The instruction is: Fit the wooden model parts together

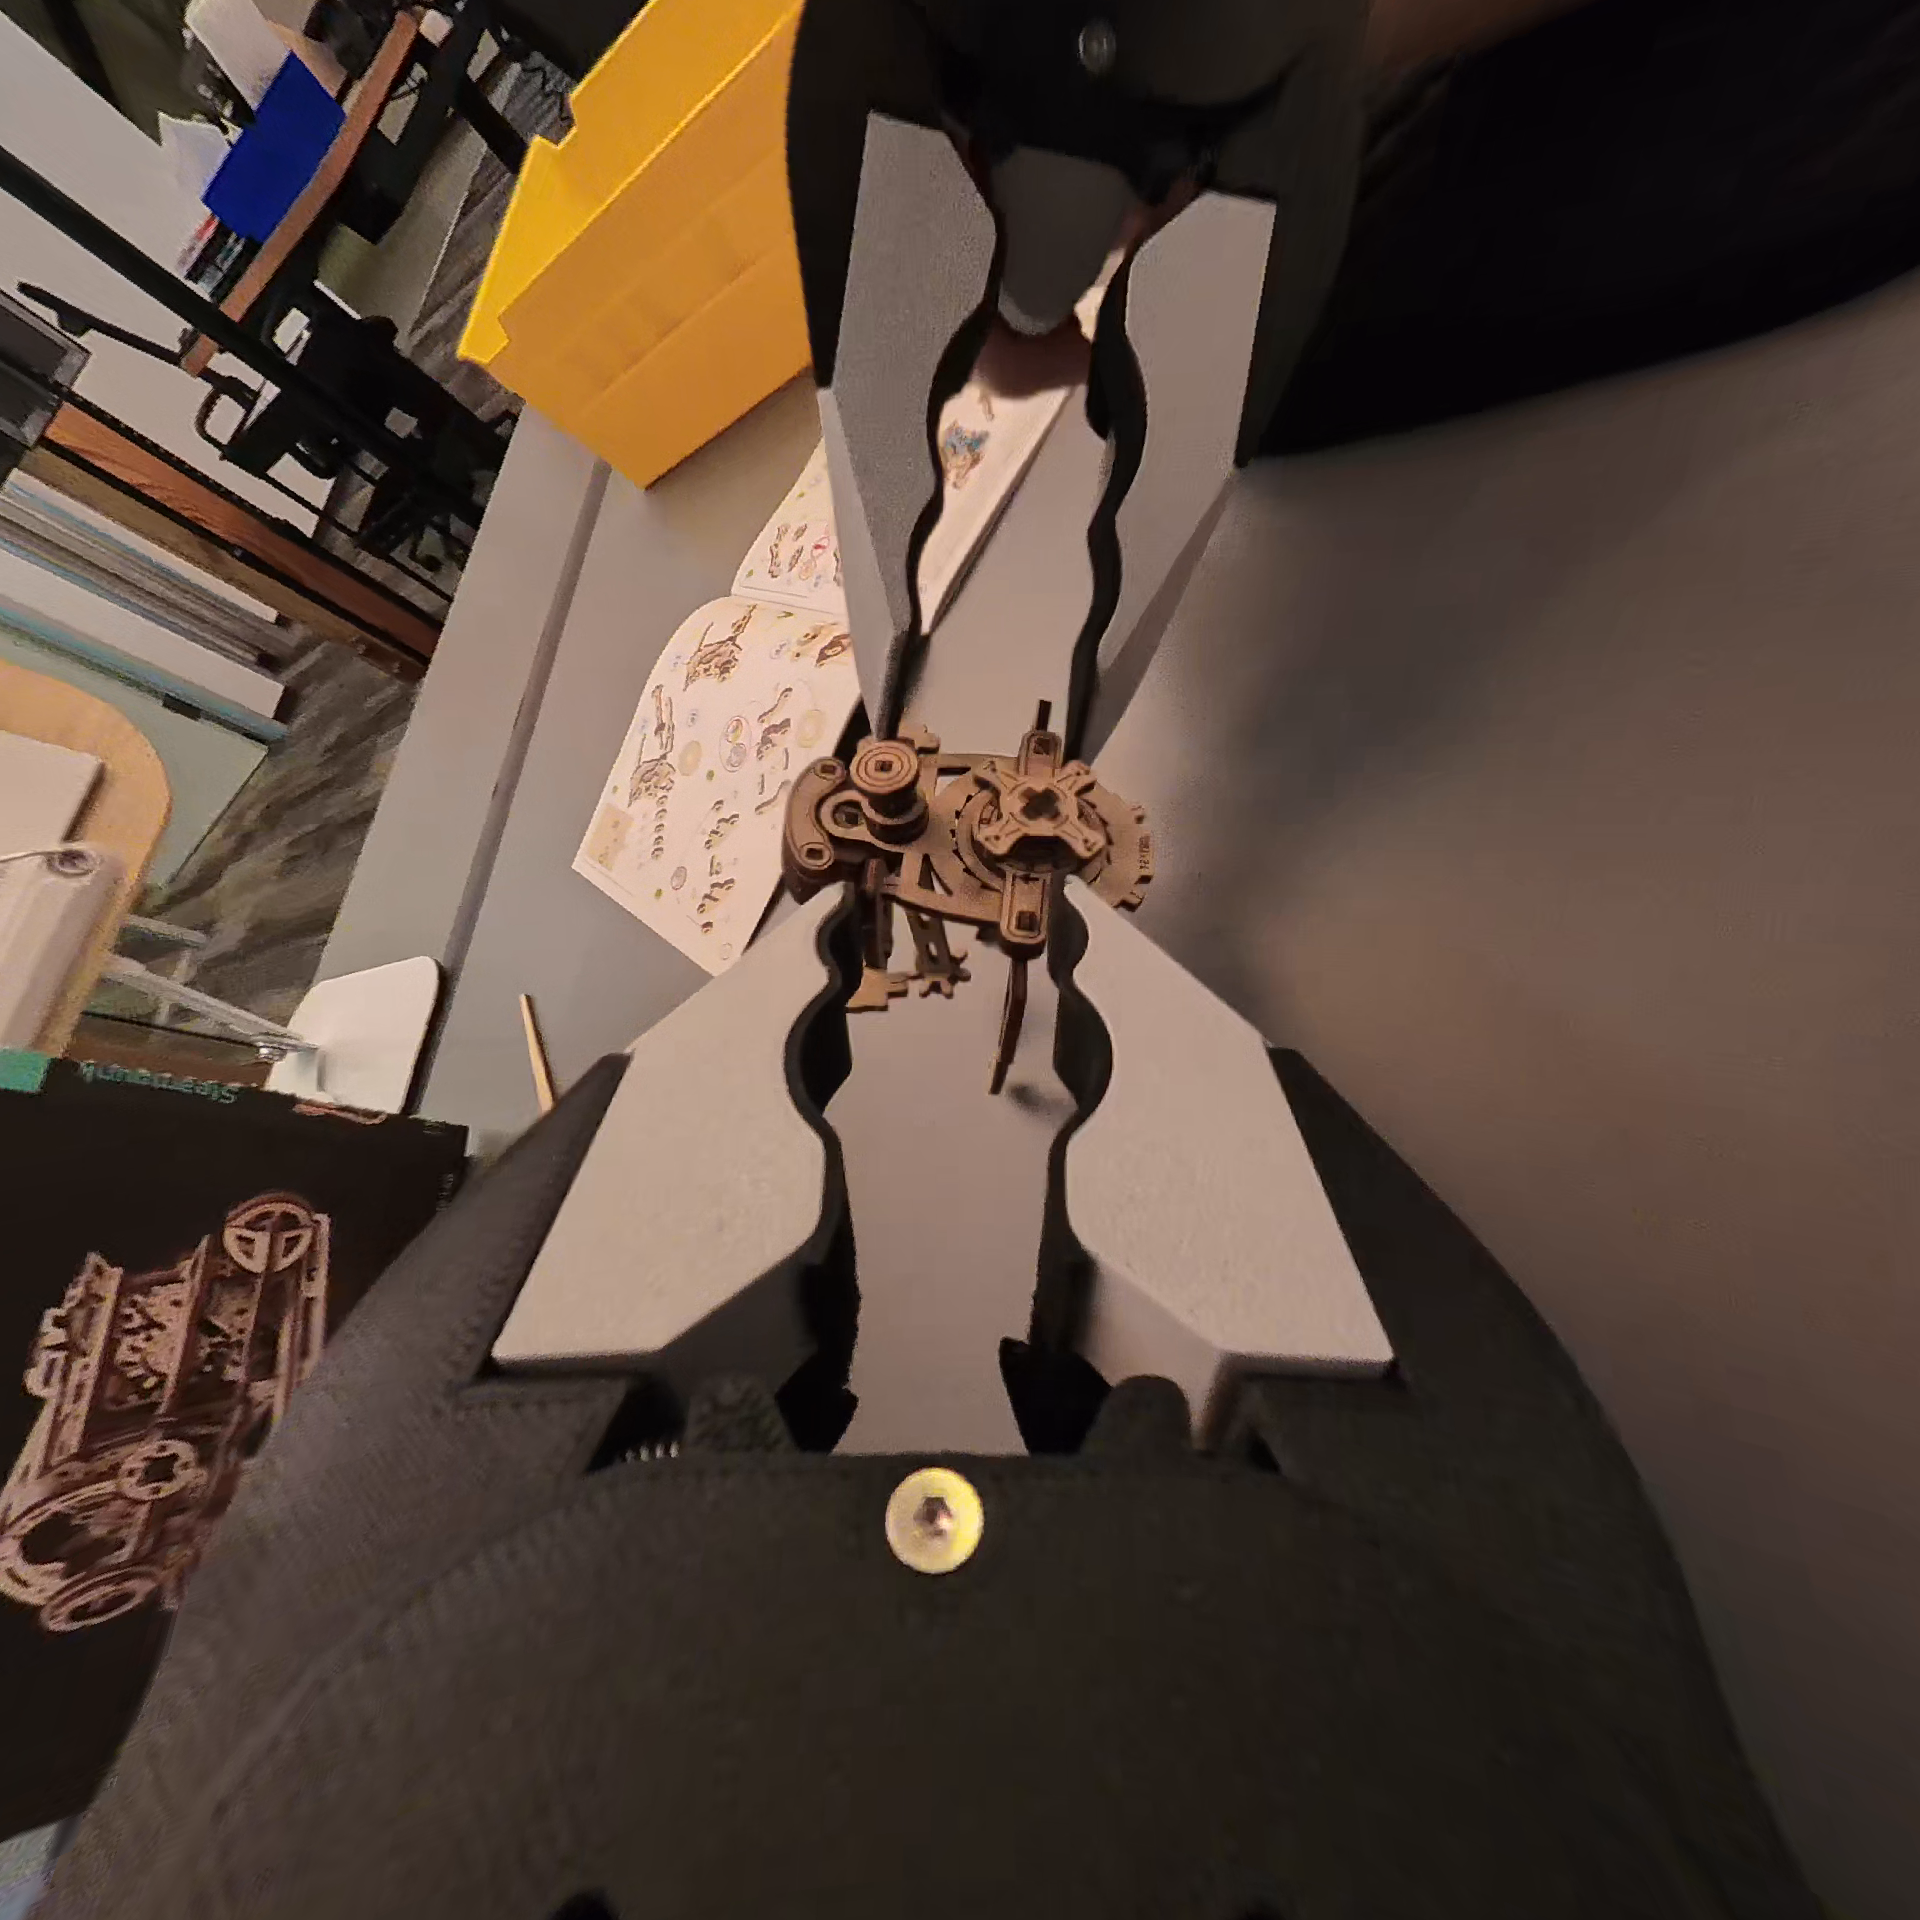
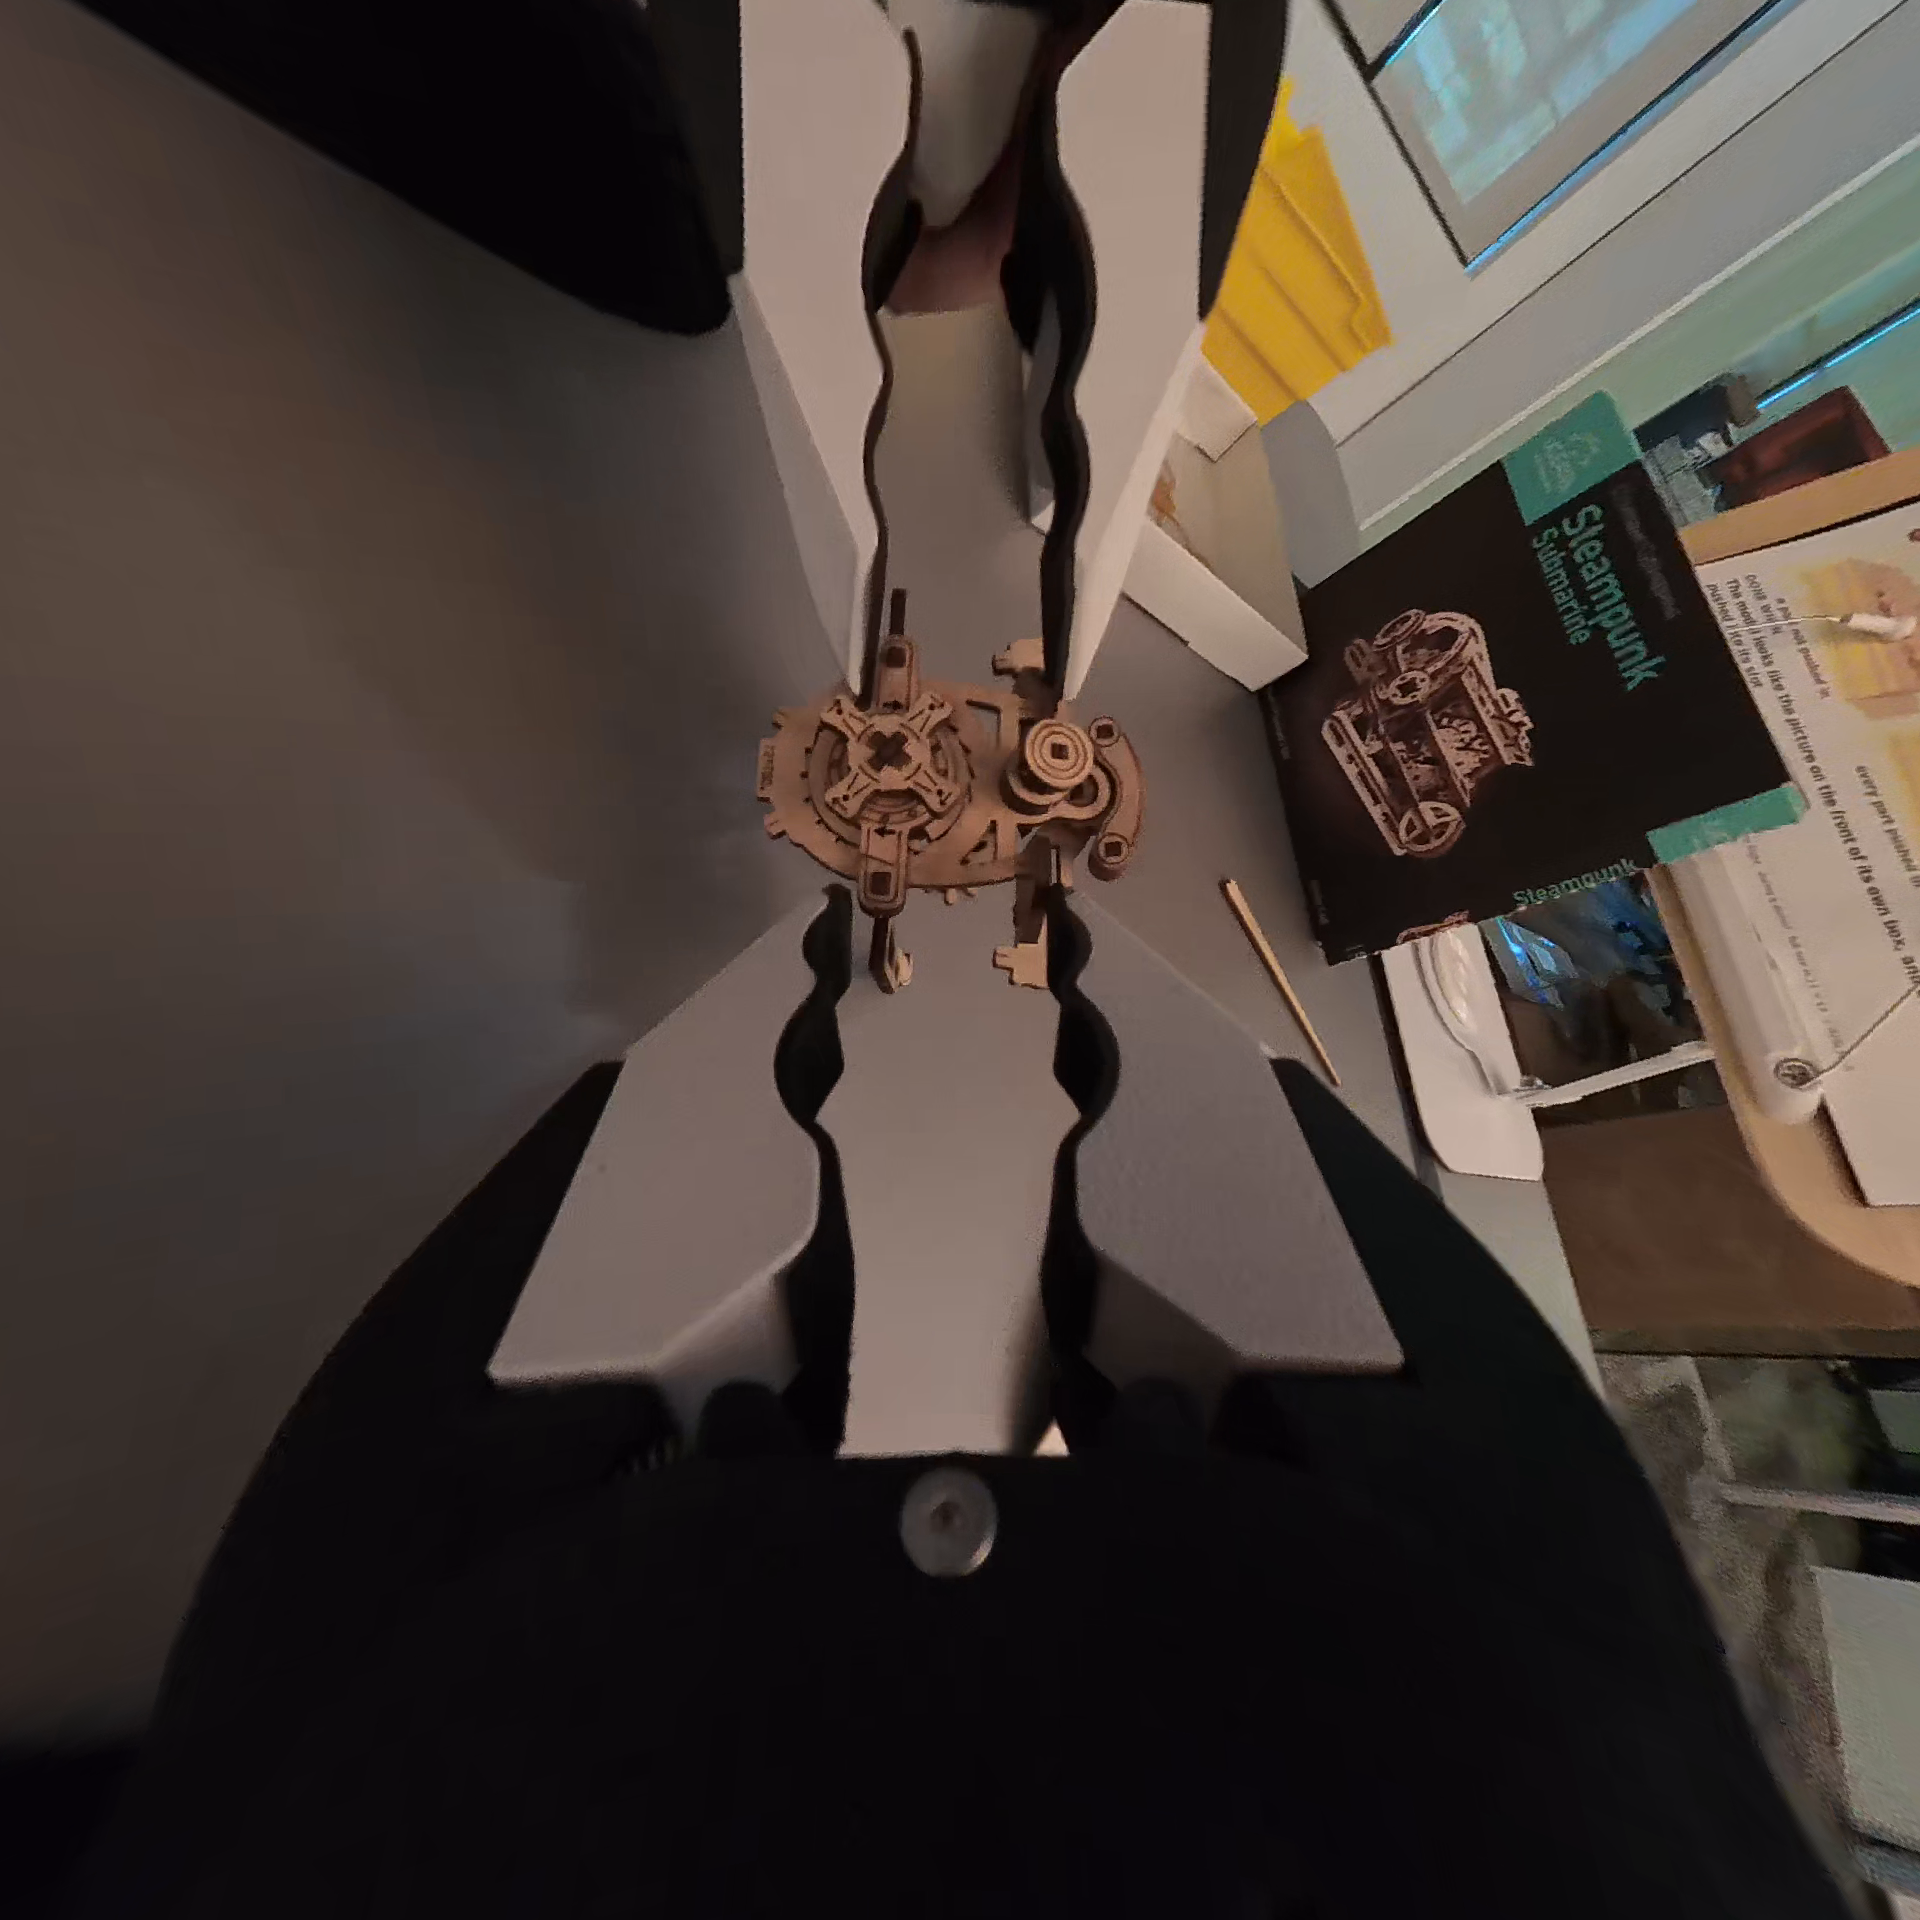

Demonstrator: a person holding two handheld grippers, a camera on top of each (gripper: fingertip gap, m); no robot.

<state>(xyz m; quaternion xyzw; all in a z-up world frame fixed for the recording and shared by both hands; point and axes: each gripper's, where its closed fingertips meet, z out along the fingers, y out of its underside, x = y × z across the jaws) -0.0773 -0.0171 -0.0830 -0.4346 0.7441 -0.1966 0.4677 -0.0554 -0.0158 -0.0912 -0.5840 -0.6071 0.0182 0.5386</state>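
A brown wooden model assembly (image 1: 966, 831) with a gear wheel, a cross-shaped hub and a round knob hangs above the grey table (image 1: 1507, 935), between two grippers that face each other. My left gripper (image 1: 951, 909) closes on its lower struts from the near side. My right gripper (image 1: 987, 722) comes in from the far side and pinches its upper edge. In the right wrist view the model (image 2: 945, 790) sits just past my right gripper (image 2: 945, 909), with the left gripper (image 2: 966, 675) opposite. Thin wooden legs hang between the fingers.
A yellow bin (image 1: 644, 260) stands at the table's far end. An instruction sheet (image 1: 707, 790) lies beyond the model. A black kit box (image 2: 1507, 717) and a thin wooden stick (image 2: 1278, 977) lie to one side, near a white box (image 2: 1195, 603). The tips of both grippers are at nearly the same place.
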